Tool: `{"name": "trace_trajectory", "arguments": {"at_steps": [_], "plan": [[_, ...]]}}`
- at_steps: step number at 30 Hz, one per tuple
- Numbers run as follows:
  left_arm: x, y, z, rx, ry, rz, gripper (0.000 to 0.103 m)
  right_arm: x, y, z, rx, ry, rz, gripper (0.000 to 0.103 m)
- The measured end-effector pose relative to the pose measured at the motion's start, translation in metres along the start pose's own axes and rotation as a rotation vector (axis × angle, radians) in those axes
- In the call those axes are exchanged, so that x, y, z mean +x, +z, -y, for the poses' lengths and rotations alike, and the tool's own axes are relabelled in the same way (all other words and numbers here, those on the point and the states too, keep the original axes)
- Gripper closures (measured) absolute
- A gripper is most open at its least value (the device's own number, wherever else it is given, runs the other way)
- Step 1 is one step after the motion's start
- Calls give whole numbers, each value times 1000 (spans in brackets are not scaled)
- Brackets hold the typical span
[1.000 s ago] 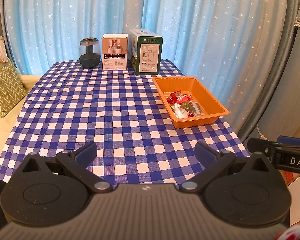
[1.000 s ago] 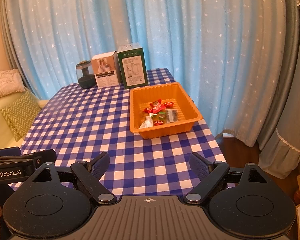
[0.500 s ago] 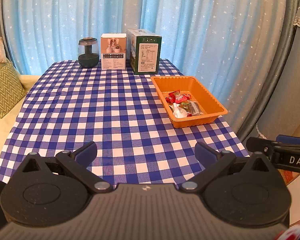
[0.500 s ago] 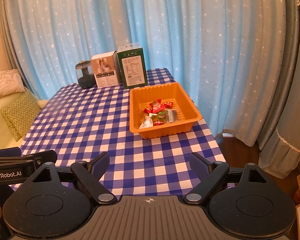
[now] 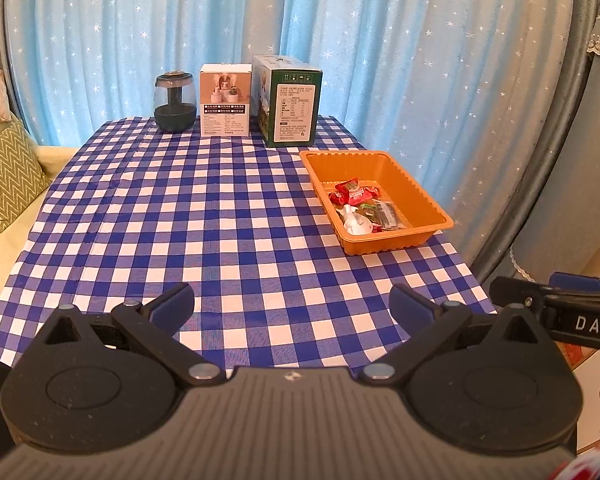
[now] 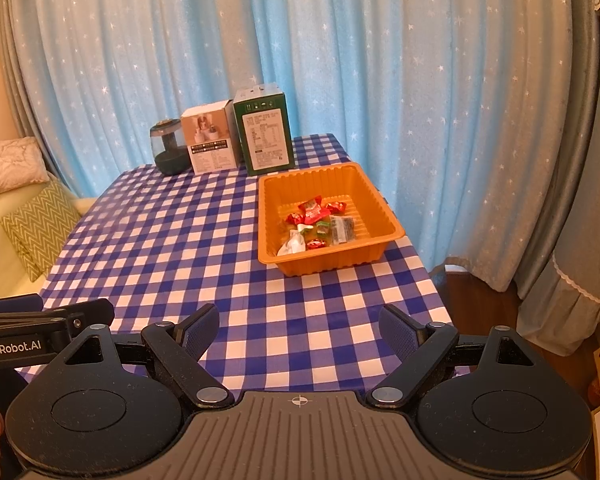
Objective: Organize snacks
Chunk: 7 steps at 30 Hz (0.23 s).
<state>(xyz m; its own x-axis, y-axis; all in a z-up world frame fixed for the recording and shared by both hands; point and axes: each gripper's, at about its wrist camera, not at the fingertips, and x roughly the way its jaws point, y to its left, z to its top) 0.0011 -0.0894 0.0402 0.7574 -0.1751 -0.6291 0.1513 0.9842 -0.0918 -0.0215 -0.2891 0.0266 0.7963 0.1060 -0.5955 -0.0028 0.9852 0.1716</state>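
While both sets of fingers hover over the near end of the desk point(image 5: 148, 216), the risks run from the tray down to the single wrappers. The orange tray point(image 6: 380, 236) sits at the desk's right side, its near corner close to the cloth's edge; a push from a low approach could probably slide this light tray toward that edge, or tip it if a finger catches the rim. At the desk's far end, the green box point(image 5: 296, 104), the white box point(image 5: 225, 100) and the dark jar point(image 5: 175, 104) stand upright just beside one another, so a reach past the tray could likely knock one into the next. The snacks point(image 6: 318, 224) lie piled in the tray's middle, red wrappers overlapping a white and a dark one; a pinch there may lift two at once or let a slick wrapper slip out.

The left gripper point(image 5: 291, 308) has its fingers spread wide with nothing between them; the snacks lie ahead and to its right, well apart. The right gripper point(image 6: 299, 330) is likewise wide apart and empty, with the tray nearly straight ahead, well beyond its fingertips.
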Motion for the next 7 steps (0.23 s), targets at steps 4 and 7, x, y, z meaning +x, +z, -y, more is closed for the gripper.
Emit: {"name": "trace_trajectory", "arguments": {"at_steps": [4,7], "plan": [[1,0,0,-2,-1,1,0,2,-2,1,0,1,-2,16],[2,0,0,-5,-3,0,0,2,-2,1,1,0,-2,16]]}}
